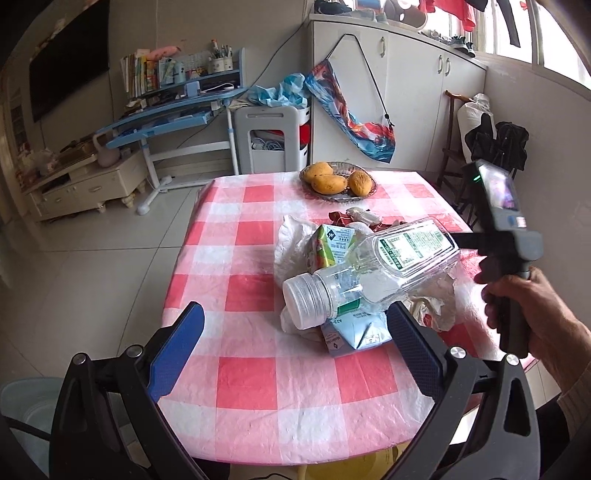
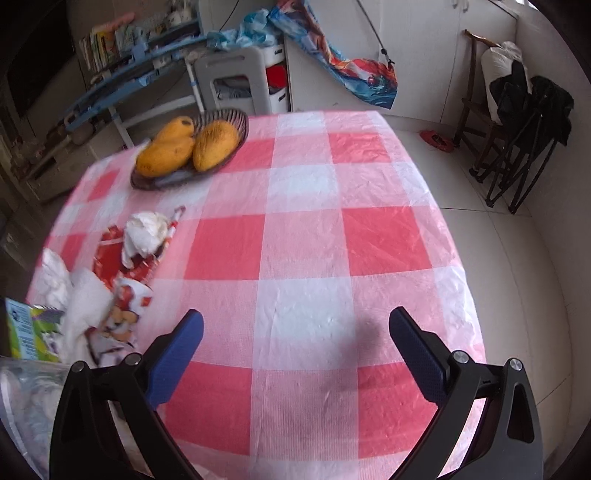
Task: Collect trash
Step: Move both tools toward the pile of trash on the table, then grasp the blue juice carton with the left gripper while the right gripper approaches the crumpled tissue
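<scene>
The left gripper [image 1: 295,332] hangs wide and empty just short of the clear plastic bottle [image 1: 369,273] atop cartons and tissue on the checked table [image 1: 258,369] — seemingly the pickup approach, needing a careful closing on it — while only the right wrist view shows the right gripper [image 2: 295,339] gaping over bare cloth.

Tiled room, daylit
White cabinets [image 1: 413,99] along the wall; blue desk [image 1: 173,114] left; window [image 1: 517,33] upper right; pale floor [image 1: 92,258].
</scene>
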A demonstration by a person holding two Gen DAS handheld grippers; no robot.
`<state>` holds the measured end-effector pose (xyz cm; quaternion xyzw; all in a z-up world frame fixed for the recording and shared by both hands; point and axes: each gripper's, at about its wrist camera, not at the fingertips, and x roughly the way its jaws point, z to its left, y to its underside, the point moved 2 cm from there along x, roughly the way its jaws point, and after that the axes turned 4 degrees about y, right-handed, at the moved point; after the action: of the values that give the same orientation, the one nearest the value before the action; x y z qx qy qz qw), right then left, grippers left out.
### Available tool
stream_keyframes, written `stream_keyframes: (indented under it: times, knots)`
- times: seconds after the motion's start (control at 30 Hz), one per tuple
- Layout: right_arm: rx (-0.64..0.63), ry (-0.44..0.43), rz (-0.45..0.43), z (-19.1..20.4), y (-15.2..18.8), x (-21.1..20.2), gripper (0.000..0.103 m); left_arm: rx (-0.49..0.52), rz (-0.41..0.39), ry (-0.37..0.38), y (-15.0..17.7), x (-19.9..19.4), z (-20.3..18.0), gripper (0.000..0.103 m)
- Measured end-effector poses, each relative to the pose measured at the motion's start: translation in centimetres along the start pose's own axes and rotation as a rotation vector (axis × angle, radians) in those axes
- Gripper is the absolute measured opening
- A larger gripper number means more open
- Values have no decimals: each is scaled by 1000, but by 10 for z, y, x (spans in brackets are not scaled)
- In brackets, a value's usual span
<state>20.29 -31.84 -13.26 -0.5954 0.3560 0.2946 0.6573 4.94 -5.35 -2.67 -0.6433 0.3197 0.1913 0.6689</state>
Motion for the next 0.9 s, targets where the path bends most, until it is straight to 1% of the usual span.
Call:
stream_keyframes:
  times: [0.03, 0.13, 0.17, 0.23, 0.3, 0.37, 0.43, 0.5, 0.57, 0.77, 0.9]
  knots:
    - [21, 2, -31, -5, -2, -13, 97, -2, -3, 2, 1, 0, -1, 96]
    - [20, 42, -164, -14, -4, -62, 97, -15, -7, 12, 3, -3, -1, 96]
    - [23, 36, -192, -16, -1, -77, 97, -18, -6, 14, 3, -3, -1, 96]
    - [44, -8, -242, -19, 6, -108, 97, -29, -7, 19, 4, -3, 0, 96]
    - [52, -72, -263, -17, 20, -135, 97, -37, -10, 23, 4, -4, 1, 96]
    - [27, -126, -279, -11, 40, -152, 97, -37, -13, 24, 5, -5, 0, 96]
    - [-23, -154, -293, -2, 59, -158, 97, -35, -22, 22, 6, -6, -1, 96]
    - [-57, -157, -295, 5, 60, -157, 97, -39, -28, 18, 7, -6, -1, 96]
    - [-92, -177, -299, 12, 60, -159, 97, -47, -34, 21, 9, -7, -1, 96]
    - [-157, -220, -290, 29, 69, -168, 97, -49, -35, 7, 14, -6, 0, 96]
    - [-198, -235, -262, 35, 79, -167, 97, -61, -32, 11, 17, -5, 1, 96]
